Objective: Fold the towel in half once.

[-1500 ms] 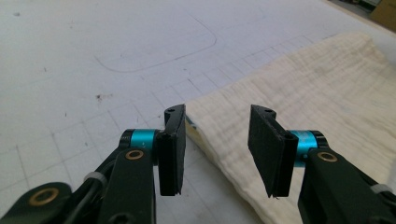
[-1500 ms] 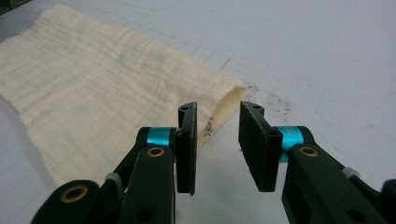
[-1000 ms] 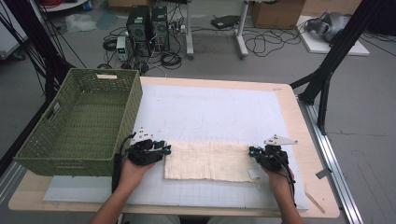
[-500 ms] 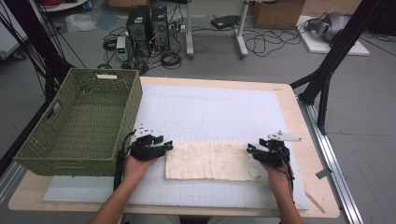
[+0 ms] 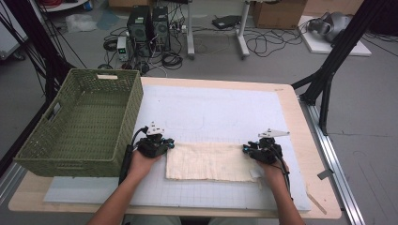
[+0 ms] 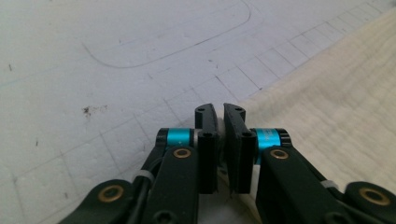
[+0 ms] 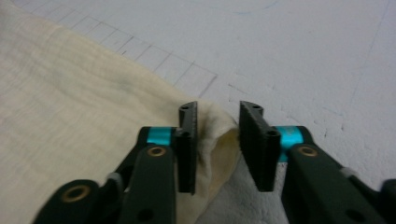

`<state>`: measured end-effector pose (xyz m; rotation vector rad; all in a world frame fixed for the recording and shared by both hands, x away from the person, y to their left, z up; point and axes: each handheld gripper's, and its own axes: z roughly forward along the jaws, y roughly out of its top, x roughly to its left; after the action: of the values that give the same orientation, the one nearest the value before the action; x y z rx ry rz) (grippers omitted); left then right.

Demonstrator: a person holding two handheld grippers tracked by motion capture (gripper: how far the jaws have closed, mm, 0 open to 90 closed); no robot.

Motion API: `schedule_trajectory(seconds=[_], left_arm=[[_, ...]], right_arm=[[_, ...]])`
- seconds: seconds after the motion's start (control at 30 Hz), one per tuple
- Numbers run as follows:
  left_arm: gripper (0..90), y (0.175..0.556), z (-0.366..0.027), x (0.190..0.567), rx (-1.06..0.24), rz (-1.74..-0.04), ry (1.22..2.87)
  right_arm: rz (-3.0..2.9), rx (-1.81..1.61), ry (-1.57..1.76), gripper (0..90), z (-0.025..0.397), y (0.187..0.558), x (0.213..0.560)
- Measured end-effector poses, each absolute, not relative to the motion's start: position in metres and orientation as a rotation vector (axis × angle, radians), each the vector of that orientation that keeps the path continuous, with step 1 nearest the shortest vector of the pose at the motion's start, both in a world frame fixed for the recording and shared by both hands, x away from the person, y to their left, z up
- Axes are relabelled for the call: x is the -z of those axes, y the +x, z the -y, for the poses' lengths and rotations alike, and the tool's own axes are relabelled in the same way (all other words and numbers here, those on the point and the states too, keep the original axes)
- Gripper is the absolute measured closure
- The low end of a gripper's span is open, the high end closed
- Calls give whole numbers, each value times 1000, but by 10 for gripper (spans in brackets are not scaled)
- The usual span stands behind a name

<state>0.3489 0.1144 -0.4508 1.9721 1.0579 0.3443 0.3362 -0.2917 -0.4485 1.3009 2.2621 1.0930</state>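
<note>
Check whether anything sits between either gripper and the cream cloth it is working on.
Nothing visible does. The left gripper is nearly closed on the cloth's corner, and the right gripper has the opposite corner bunched between its open fingers. The basket stands off to the side.

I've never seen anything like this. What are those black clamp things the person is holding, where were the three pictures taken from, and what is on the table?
There is no robot here: a person holds a hand-operated clamp in each hand. The high view looks down on the table from above. The other two pictures come from small cameras riding on each clamp, looking along its two black jaws.

On the table lies a white gridded mat, with a cream cloth spread flat on it and a green basket at the left.

The left gripper has its jaws pinched nearly together on the cloth's left corner. The right gripper stands open, with the cloth's bunched right corner sitting between its jaws, not yet squeezed.
</note>
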Motion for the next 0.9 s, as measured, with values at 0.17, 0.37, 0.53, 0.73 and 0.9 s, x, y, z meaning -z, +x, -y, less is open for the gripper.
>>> schedule_trajectory(seconds=[0.17, 0.37, 0.53, 0.73, 0.9], left_arm=[[862, 351, -119, 447, -410, -1092, 1882], [862, 360, -121, 443, -468, -1101, 1780], [861, 379, -114, 435, -468, -1116, 1783], [860, 400, -110, 432, -503, -1143, 1760], [860, 413, -110, 432, -534, -1122, 1816]], right_arm=[[-2249, -1064, 1225, 866, 288, 334, 444], [-2163, -1069, 1224, 866, 286, 343, 438], [-2100, -1082, 1272, 865, 289, 360, 436], [-2062, -1061, 1296, 865, 286, 381, 433], [-2069, -1018, 1289, 864, 280, 392, 435]])
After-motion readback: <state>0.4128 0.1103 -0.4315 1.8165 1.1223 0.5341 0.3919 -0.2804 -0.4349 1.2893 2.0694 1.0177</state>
